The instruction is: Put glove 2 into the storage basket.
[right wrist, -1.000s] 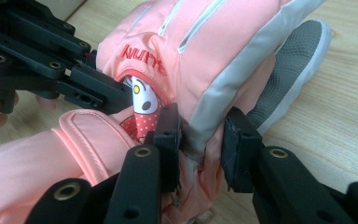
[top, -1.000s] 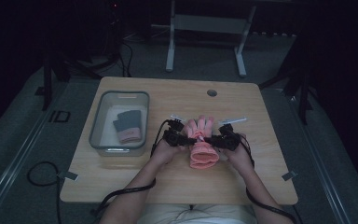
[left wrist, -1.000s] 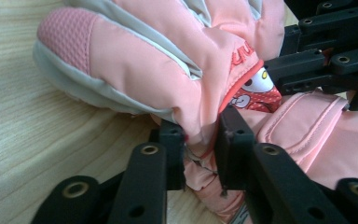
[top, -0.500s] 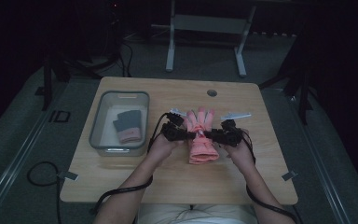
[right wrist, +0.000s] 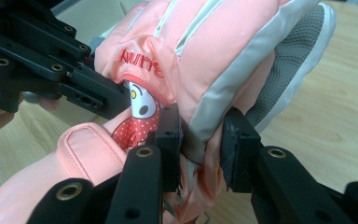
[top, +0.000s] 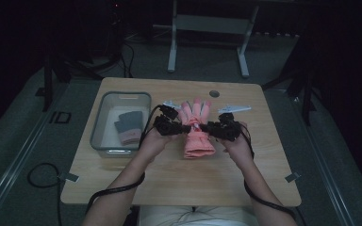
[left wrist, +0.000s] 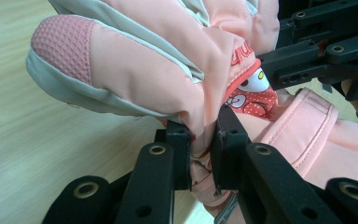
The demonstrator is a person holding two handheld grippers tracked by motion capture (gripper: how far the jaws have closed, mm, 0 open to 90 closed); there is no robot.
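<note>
Since a second ago I have lifted both hands, and the pink glove has come up with them: its fingers sit higher toward the far edge of the table and its cuff hangs lower, toward me.

My 2 forearms come in from the near edge and angle inward, so my hands meet over the middle of the table, with the glove strung between them. The grey bin stands to my left with a dark glove lying in it, well apart from what I hold.

My left gripper points inward at the glove's left edge; my right gripper points inward at its right edge, so the 2 face each other across the glove at about the same height.

In the left gripper view my left gripper has its jaws clamped on a thin fold of pink fabric below the thumb, the padded fingers bulging above them. In the right gripper view my right gripper pinches a thicker fold where the grey trim meets the pink, jaws standing a little wider. The cartoon patch sits between the 2 grips.
</note>
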